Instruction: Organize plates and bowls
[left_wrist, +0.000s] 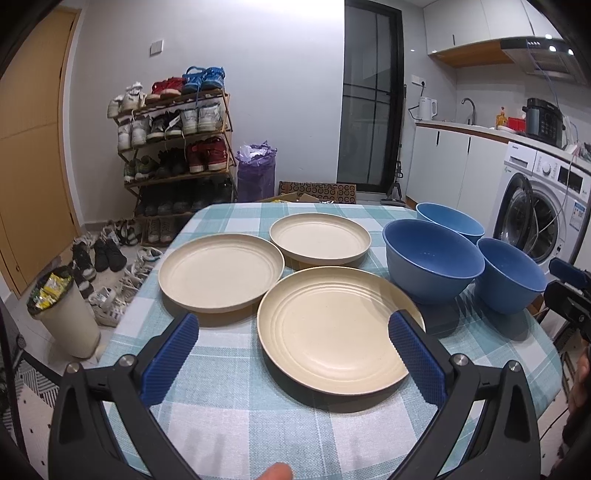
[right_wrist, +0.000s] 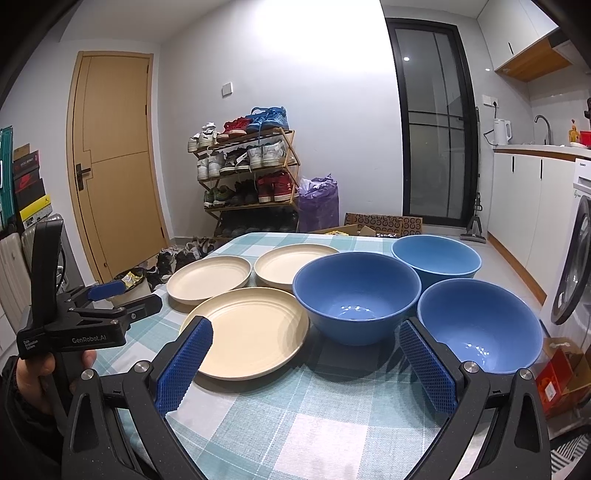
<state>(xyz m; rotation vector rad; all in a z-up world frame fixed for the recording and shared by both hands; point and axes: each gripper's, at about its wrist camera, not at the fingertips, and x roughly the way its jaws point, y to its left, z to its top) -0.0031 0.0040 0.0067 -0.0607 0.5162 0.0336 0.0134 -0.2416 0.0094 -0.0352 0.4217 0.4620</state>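
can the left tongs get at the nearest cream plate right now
Probably yes. The left tongs are open and empty, the nearest cream plate lies just ahead between their tips, and nothing sits on it.

This is a lived-in home, a small flat where entry hall and kitchen share one room. A wooden shoe rack (right_wrist: 251, 177) packed with sneakers stands against the wall beside a yellow door (right_wrist: 114, 162), with more shoes loose on the floor (left_wrist: 107, 258). Along the other wall run white cabinets (left_wrist: 443, 166) with a sink tap (left_wrist: 469, 109), an electric kettle (left_wrist: 426, 108) and a range hood (left_wrist: 543, 55), and a front-loading washing machine (left_wrist: 535, 214). A checked cloth covers the surface (right_wrist: 295, 406), and a full waste bin (left_wrist: 66, 314) sits by its left edge.
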